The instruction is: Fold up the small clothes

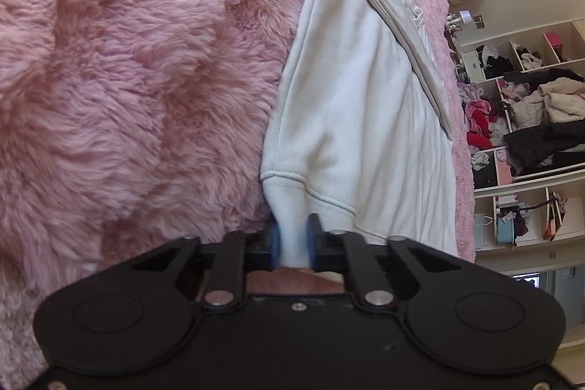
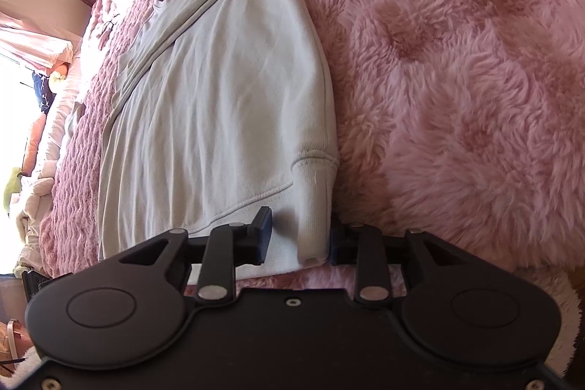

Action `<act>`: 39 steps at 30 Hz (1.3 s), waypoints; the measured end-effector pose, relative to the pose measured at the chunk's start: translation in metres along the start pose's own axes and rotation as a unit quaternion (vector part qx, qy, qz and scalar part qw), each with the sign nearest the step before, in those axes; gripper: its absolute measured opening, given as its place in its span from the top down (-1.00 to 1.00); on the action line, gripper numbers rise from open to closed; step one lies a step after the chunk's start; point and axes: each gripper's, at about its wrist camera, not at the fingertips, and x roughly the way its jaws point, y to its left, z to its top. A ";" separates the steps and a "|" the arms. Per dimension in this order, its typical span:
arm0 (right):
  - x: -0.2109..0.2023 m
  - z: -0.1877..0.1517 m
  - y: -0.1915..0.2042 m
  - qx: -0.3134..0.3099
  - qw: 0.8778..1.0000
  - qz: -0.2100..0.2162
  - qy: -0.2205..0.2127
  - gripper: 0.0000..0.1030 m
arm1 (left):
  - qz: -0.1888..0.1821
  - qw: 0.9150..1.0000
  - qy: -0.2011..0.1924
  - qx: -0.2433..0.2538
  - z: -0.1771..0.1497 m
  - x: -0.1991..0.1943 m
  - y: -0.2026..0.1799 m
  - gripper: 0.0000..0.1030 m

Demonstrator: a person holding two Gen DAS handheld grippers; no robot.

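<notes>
A white garment lies on a fluffy pink blanket, with a ribbed cuff at the near corner. My left gripper is shut on that cuff, white cloth pinched between its blue pads. In the right wrist view the same white garment lies flat on the pink blanket. My right gripper is open, its jaws set on either side of the garment's other ribbed cuff, which lies between the fingers without being pinched.
A knitted pink bedspread lies under the garment's far side. Open shelves full of piled clothes stand beyond the bed. A bright window with pink curtains and bedding sits at the left of the right wrist view.
</notes>
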 end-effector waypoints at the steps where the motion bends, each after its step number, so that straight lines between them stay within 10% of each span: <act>1: -0.001 0.001 0.000 0.002 1.000 0.005 -0.001 0.46 | -0.005 1.000 -0.005 -0.009 0.001 -0.002 -0.001 0.91; 3: -0.006 0.002 0.002 0.001 1.000 0.010 -0.006 0.86 | -0.013 0.999 -0.024 -0.019 0.004 -0.008 -0.006 0.92; 10: -0.023 0.040 0.015 0.054 0.993 0.095 -0.040 0.85 | -0.101 0.992 -0.073 -0.027 0.046 -0.014 -0.045 0.92; 19: 0.020 0.229 0.072 0.049 0.976 0.146 -0.151 0.85 | -0.109 0.984 -0.123 0.066 0.243 0.051 -0.138 0.92; 21: 0.050 0.274 0.078 0.055 0.974 0.141 -0.168 0.78 | -0.093 0.983 -0.136 0.080 0.290 0.077 -0.151 0.81; 23: 0.082 0.309 0.077 0.066 0.976 0.112 -0.173 -0.10 | -0.043 0.988 -0.137 0.056 0.323 0.100 -0.149 0.02; 24: 0.089 0.316 0.073 0.090 0.976 0.076 -0.185 -0.15 | -0.033 0.990 -0.130 0.036 0.333 0.108 -0.143 0.09; 28: 0.094 0.285 0.046 0.135 0.967 0.141 -0.163 -0.15 | -0.097 0.985 -0.140 -0.007 0.306 0.096 -0.114 0.07; 32: 0.070 0.205 0.034 0.119 0.968 0.170 -0.144 -0.16 | -0.079 0.987 -0.133 -0.042 0.226 0.080 -0.087 0.04; 39: 0.086 0.135 0.012 0.153 0.971 0.130 -0.129 -0.21 | -0.063 0.980 -0.131 -0.134 0.165 0.109 -0.036 0.04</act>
